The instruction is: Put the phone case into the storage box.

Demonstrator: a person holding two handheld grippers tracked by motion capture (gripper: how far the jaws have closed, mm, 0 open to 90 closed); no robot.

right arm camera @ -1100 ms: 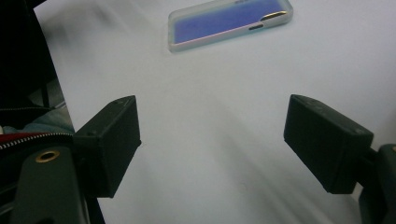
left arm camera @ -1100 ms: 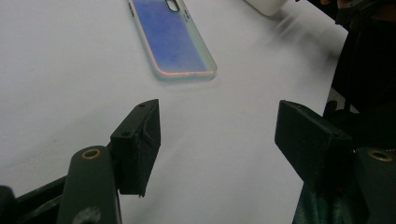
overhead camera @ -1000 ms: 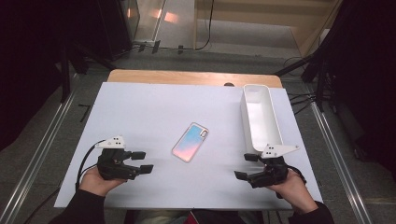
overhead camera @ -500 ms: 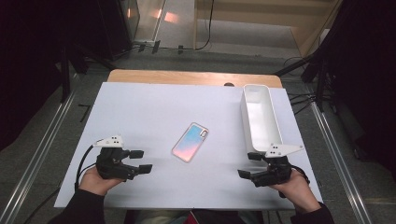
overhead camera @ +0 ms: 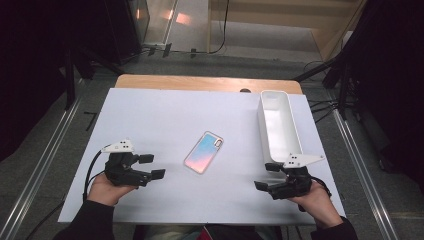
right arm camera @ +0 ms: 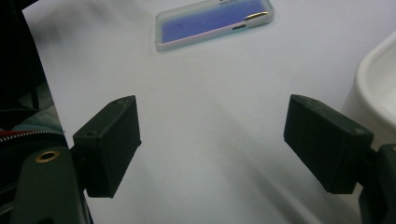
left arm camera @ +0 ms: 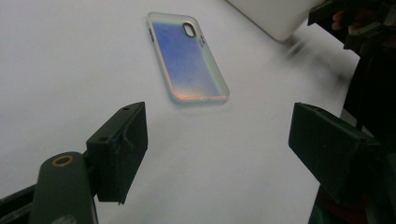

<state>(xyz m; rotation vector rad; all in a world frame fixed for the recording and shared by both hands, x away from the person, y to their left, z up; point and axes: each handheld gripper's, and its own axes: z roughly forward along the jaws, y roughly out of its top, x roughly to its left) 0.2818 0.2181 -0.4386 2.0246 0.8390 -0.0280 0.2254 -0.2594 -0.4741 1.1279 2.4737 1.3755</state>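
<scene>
An iridescent blue-pink phone case [overhead camera: 204, 152] lies flat in the middle of the white table, camera cutout toward the far right. My left gripper [overhead camera: 152, 166] rests at the front left and points right toward the case [left arm camera: 189, 60]. Its jaws have just been opening and stand open with nothing between them [left arm camera: 217, 144]. At the front right, my right gripper [overhead camera: 266, 176] points left, open and empty [right arm camera: 212, 144], with the case [right arm camera: 212, 21] ahead of it.
A long white tray [overhead camera: 277, 125] stands along the right side of the table, just beyond the right gripper; its rim [right arm camera: 378, 79] sits close beside that gripper's jaw. A wooden strip [overhead camera: 200, 82] edges the table's far side. Dark stands flank the table.
The left gripper's jaws stand a little wider apart than before. Both hands have stayed nearly where they were, and the phone case has not moved.
</scene>
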